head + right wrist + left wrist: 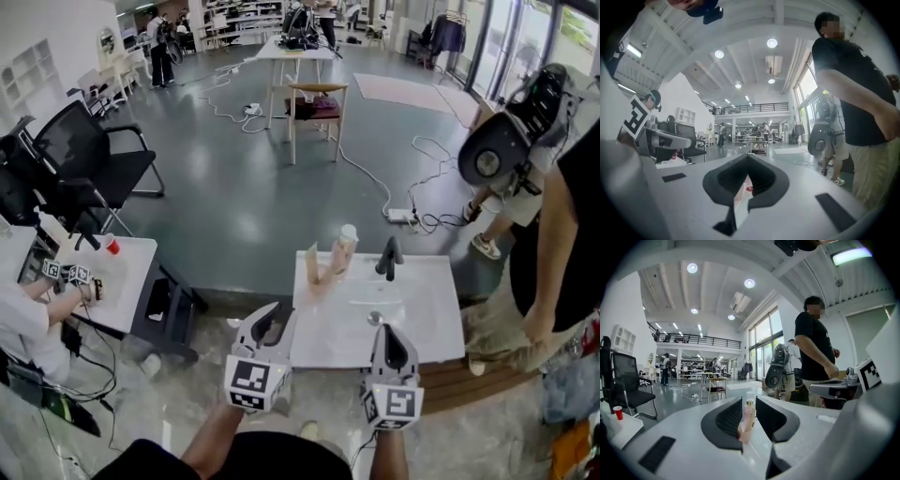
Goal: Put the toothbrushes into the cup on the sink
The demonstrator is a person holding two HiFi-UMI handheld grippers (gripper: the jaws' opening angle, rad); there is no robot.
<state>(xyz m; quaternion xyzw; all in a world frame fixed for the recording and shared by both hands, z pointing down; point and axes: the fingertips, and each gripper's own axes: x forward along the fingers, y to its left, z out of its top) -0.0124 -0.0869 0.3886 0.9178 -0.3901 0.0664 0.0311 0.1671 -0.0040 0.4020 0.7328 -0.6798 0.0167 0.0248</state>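
sink [422, 300]: white, smooth, glossy | faucet [389, 256]: dark matt metal | cup [348, 239]: pale plastic, semi-clear | floor [244, 197]: grey, polished, reflective | chair [317, 108]: pale wood | office chair [89, 155]: black mesh back | left tool [749, 416], right tool [747, 176]: matt grey plastic, ribbed black pads [727, 417]

Bright ceiling lamps [749, 283], dark fisheye-warped edges.

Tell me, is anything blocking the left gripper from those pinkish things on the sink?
Nothing visible. Only bare white sink lies between the left gripper and the pinkish things; the faucet stands off to the right.
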